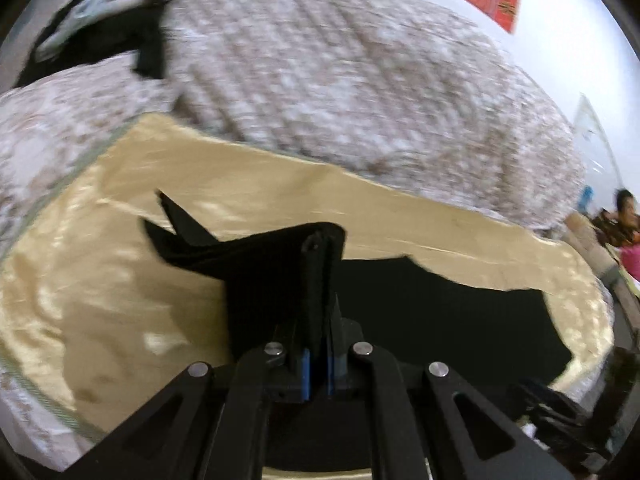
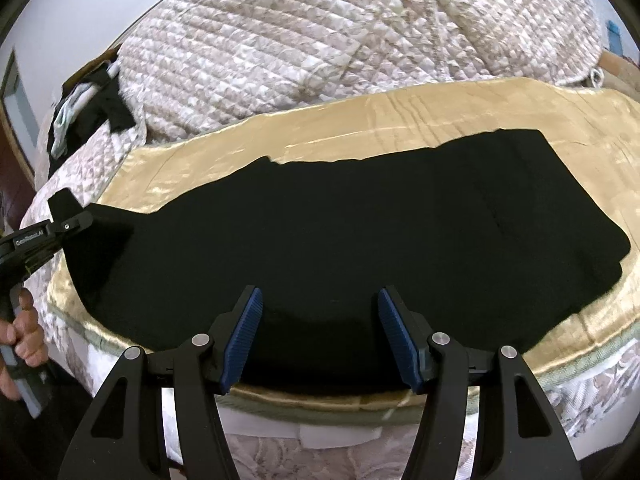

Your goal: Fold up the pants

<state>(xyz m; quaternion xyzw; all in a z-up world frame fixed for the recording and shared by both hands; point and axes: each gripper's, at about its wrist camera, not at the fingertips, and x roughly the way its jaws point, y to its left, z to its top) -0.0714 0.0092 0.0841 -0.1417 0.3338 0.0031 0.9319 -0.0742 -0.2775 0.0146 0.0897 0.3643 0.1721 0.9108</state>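
Black pants [image 2: 360, 220] lie spread flat across a gold satin cloth [image 2: 440, 120] on the bed. My left gripper [image 1: 320, 244] is shut on one end of the pants [image 1: 440, 312] and holds that end lifted off the cloth, with a fold of fabric [image 1: 192, 240] draping to its left. In the right wrist view the same gripper [image 2: 74, 222] shows at the far left, clamped on the raised pants end. My right gripper [image 2: 320, 300] is open just above the near edge of the pants, its blue pads [image 2: 244, 332] wide apart with nothing pressed between them.
A bulky quilted duvet [image 2: 320, 40] lies behind the gold cloth [image 1: 120, 280]. A heap of dark and pale clothes [image 2: 92, 108] sits at the back left. A person's hand [image 2: 24, 328] grips the left tool's handle. Another person [image 1: 628, 220] is at the far right.
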